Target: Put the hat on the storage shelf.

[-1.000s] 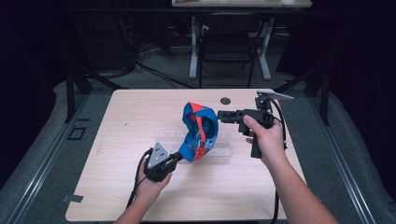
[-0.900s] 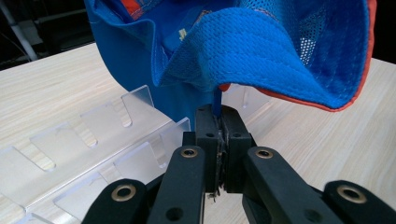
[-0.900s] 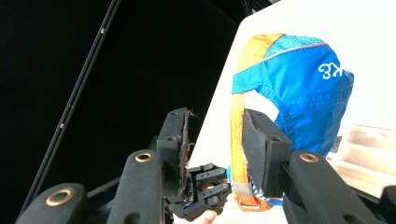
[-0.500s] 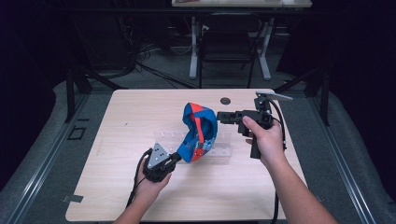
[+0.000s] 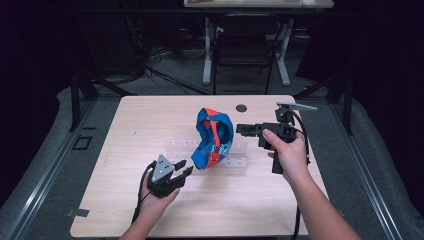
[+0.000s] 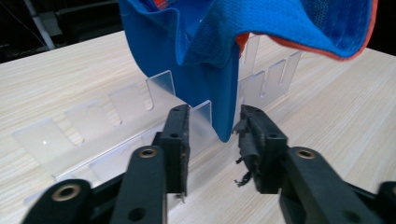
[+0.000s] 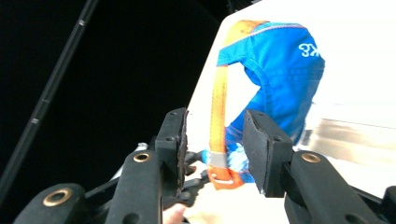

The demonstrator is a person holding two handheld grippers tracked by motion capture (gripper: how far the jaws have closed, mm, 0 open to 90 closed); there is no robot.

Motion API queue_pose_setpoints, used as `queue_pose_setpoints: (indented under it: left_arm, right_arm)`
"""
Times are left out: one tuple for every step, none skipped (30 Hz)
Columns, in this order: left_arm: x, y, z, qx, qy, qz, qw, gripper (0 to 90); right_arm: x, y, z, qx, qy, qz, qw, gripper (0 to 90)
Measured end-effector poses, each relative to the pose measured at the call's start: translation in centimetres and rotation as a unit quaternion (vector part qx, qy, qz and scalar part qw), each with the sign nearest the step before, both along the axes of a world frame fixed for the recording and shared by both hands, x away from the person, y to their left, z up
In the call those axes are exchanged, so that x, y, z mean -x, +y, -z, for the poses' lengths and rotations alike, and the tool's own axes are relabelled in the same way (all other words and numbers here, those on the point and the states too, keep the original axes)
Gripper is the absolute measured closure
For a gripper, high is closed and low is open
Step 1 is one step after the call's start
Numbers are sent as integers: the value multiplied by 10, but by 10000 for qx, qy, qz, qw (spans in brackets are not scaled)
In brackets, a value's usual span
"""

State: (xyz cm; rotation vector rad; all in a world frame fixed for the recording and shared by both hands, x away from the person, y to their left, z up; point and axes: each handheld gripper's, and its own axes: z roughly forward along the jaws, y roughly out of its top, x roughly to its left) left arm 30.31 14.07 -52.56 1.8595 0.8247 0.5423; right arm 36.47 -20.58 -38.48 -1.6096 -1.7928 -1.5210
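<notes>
My left gripper (image 5: pixel 181 167) sits near the front of the wooden table (image 5: pixel 125 150), its jaws just opened about halfway; the low tip of the blue and orange cap (image 6: pixel 224 70) hangs between them, touching neither pad. The cap stands propped on a clear acrylic slotted rack (image 6: pixel 93 126) at the table's middle. My right gripper (image 5: pixel 242 129) points left at the cap's right side, jaws apart with nothing in them, the orange strap (image 7: pixel 217 112) showing beyond.
</notes>
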Motion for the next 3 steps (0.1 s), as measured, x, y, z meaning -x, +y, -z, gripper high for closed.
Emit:
queue_pose_setpoints:
  left_arm:
    - [1, 2, 0, 5, 15, -13, 10000, 628]
    - [2, 4, 0, -24, 43, -32, 10000, 621]
    - [2, 5, 0, -3, 56, -54, 10000, 613]
  right_arm:
    - [2, -1, 0, 70, -34, -6, 10000, 596]
    - [3, -1, 0, 150, -76, 10, 9999, 594]
    - [5, -1, 0, 223, -127, 38, 9997, 594]
